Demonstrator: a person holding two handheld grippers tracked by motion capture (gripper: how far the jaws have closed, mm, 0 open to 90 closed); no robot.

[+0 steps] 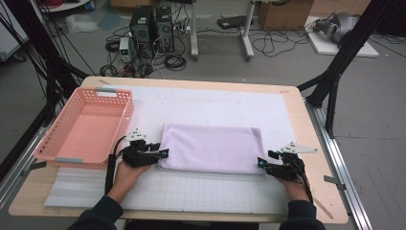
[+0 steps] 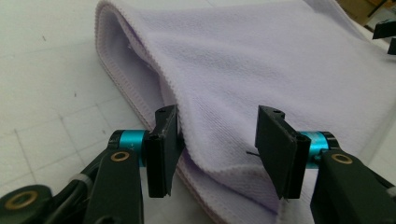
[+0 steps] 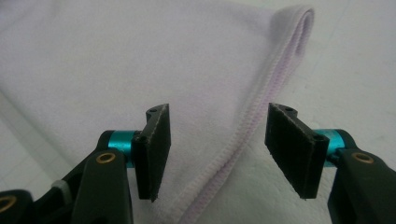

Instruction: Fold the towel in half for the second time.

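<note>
Table: the light wooden table [image 1: 306,143] carries a white gridded mat [image 1: 201,191] that covers most of its top.
Basket: the pink slatted plastic basket [image 1: 64,139] stands empty at the table's left edge, just beside your left hand.
Towel: the lilac terry towel [image 1: 213,146] lies in the middle of the mat, folded over into a flat rectangle with its open hems towards the near edge.
Left gripper: your left gripper [image 2: 217,140] sits at the towel's near left corner, jaws apart, cloth between them but not pinched.
Right gripper: your right gripper [image 3: 217,140] sits at the near right corner, jaws parted astride the stitched hem [image 3: 243,140], pressing nothing.
Progress: one fold looks done; further folding and moving the towel into the basket likely remain.
</note>
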